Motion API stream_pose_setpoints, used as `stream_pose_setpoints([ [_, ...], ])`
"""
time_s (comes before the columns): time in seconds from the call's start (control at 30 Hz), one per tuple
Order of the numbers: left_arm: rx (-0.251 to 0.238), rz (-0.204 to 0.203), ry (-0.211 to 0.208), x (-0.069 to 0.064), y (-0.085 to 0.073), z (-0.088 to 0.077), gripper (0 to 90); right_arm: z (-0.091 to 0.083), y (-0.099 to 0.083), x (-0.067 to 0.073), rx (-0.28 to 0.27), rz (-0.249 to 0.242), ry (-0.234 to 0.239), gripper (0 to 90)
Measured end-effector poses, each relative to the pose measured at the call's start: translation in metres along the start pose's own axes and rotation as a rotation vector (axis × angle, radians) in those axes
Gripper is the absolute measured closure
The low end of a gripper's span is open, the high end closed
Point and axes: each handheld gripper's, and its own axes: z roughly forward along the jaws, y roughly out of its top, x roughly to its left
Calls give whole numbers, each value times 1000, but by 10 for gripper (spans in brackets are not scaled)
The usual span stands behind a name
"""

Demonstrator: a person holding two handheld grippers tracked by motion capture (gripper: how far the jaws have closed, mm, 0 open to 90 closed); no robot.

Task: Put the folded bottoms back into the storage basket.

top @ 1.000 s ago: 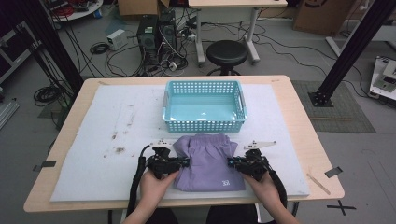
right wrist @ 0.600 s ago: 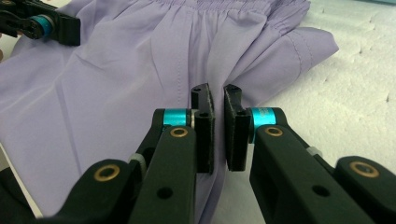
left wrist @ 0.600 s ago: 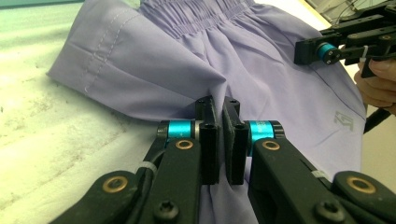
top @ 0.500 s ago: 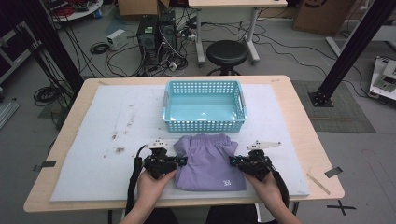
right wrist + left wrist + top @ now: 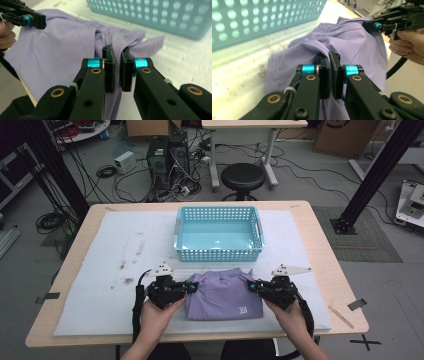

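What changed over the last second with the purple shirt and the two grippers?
The left gripper closed the last bit onto the purple shirt; the right gripper was already shut on its other side. Both have started lifting the edges, so the cloth bunches up between them. The blue basket and white mat stayed put.

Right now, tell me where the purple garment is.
In the high view, the folded purple garment sits at the table's near edge, just in front of the blue basket, between the left gripper and right gripper.
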Motion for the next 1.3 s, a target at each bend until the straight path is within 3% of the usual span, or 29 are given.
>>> stream_pose_setpoints([
  [0.27,-60,25,-5,-1,28,-19,869,-10,27,7,-57,-19,27,856],
  [0.47,-89,49,11,4,58,-25,868,-14,56,8,-105,-48,8,856],
  [0.67,-110,79,12,14,90,-24,868,-8,88,-1,-139,-43,-25,856],
  [0.73,-118,88,11,19,102,-22,868,-5,98,-4,-148,-46,-41,857],
  [0.9,-117,119,53,34,127,-11,868,4,120,-18,-163,-31,-68,856],
  [1.0,-114,119,63,46,140,-1,869,13,130,-27,-159,-17,-90,856],
  [1.13,-109,112,66,63,153,15,868,25,144,-43,-162,-1,-129,856],
  [1.3,-102,148,66,81,164,31,868,38,158,-59,-156,21,-169,856],
])
